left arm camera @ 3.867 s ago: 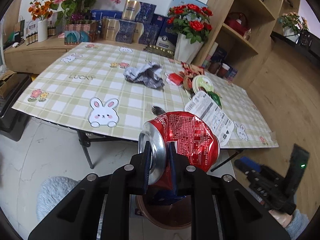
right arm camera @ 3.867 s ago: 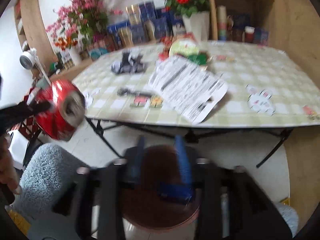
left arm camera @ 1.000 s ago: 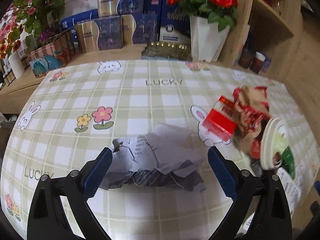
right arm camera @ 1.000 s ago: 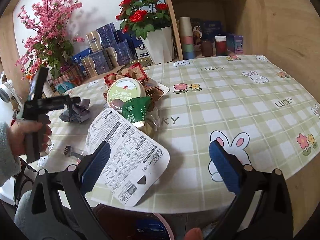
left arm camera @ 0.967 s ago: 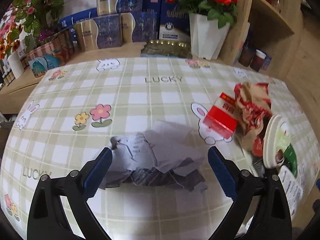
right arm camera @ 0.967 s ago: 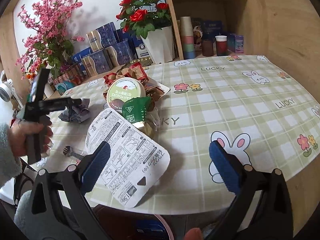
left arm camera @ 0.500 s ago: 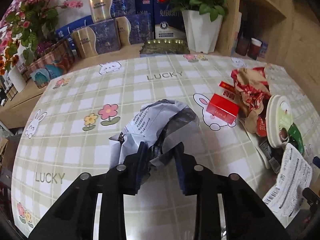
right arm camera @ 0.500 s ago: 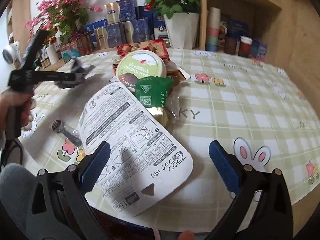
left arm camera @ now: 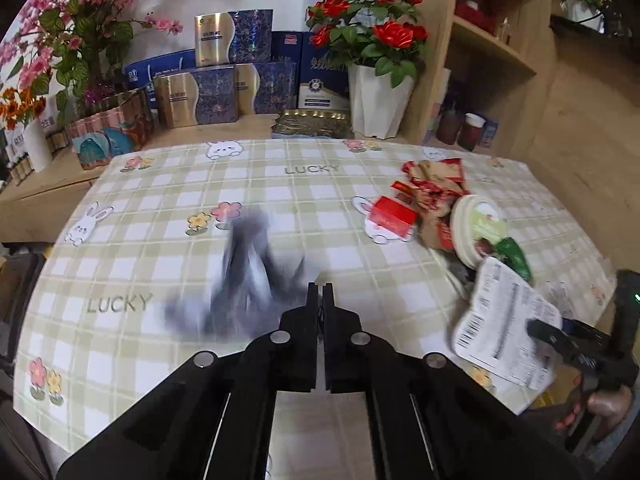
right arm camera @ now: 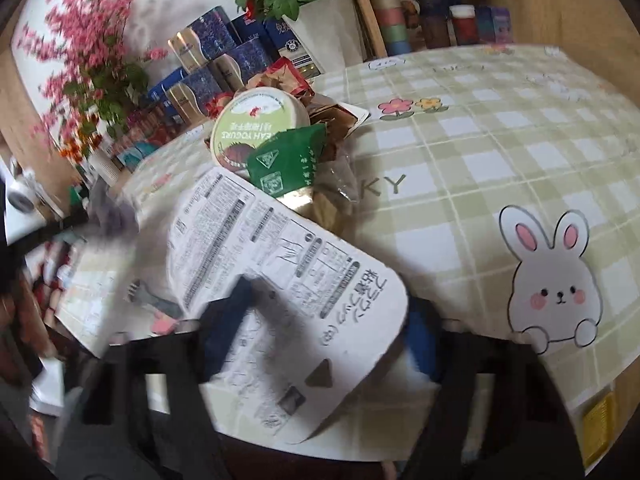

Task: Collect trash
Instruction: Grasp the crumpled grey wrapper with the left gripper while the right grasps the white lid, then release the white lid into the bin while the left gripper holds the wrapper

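My left gripper [left arm camera: 321, 292] is shut above the checked table [left arm camera: 160, 240]. A grey crumpled paper [left arm camera: 244, 276] hangs from its tips by an edge and shows blurred to their left. The right wrist view has that paper [right arm camera: 114, 212] at the end of the left gripper [right arm camera: 76, 220]. My right gripper [right arm camera: 324, 328] is at the table's front edge, its jaws closing. A white printed sheet [right arm camera: 280, 248] that overhangs the edge lies between its blue pads. One finger is over the sheet and the other is partly behind it. The left wrist view shows this sheet [left arm camera: 500, 312] under the right gripper [left arm camera: 560, 332].
A round green yogurt lid [right arm camera: 256, 120], a green wrapper [right arm camera: 288, 160], a red box [left arm camera: 390, 216] and red-brown wrappers [left arm camera: 434, 184] lie bunched behind the sheet. A black plastic fork [right arm camera: 156, 300] lies left of it. A white vase of roses [left arm camera: 378, 100] and gift boxes [left arm camera: 200, 92] stand beyond the table.
The left jaws closed on the crumpled paper and drew it up and back from the table. The right gripper sank to the printed sheet and its jaws narrowed around it.
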Action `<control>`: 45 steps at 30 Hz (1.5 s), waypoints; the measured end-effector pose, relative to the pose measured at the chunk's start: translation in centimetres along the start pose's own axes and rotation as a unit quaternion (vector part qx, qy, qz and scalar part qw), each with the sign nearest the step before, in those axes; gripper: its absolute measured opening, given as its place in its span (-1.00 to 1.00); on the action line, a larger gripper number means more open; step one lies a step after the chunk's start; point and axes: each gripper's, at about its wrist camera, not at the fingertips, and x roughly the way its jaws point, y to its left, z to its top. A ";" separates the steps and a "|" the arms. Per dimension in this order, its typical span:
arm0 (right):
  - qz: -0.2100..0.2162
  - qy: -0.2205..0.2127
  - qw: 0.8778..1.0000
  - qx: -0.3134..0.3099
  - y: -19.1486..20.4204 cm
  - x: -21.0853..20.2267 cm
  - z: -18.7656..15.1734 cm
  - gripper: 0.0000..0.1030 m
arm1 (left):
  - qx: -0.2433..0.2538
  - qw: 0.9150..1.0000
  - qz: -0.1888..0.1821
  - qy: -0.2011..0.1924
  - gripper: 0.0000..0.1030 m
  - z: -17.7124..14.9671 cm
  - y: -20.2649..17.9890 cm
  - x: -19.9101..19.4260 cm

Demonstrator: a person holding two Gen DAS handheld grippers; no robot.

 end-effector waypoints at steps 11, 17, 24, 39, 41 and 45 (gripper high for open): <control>0.016 -0.063 0.998 0.027 0.2 -4.2 1.9 -0.83 | -0.062 0.997 -0.051 0.001 -0.97 -1.0 2.4 -0.3; 0.047 -0.105 0.993 0.029 1.9 -7.0 3.5 -0.89 | -0.094 0.992 -0.086 -0.017 -0.97 -0.1 4.1 -2.2; 0.046 -0.149 0.986 -0.062 6.3 -10.0 4.8 -0.90 | -0.088 0.988 -0.118 -0.035 -0.97 -0.1 3.1 -4.8; 0.060 -0.158 0.984 -0.057 7.2 -13.7 3.4 -0.90 | -0.066 0.984 -0.159 -0.048 -0.97 -0.5 -0.9 -9.8; 0.060 -0.160 0.984 -0.055 7.3 -14.6 2.8 -0.90 | -0.060 0.983 -0.165 -0.048 -0.97 -0.8 -1.8 -10.8; 0.064 -0.156 0.984 -0.056 7.4 -16.7 1.3 -0.90 | -0.055 0.982 -0.177 -0.049 -0.97 -1.7 -3.1 -12.5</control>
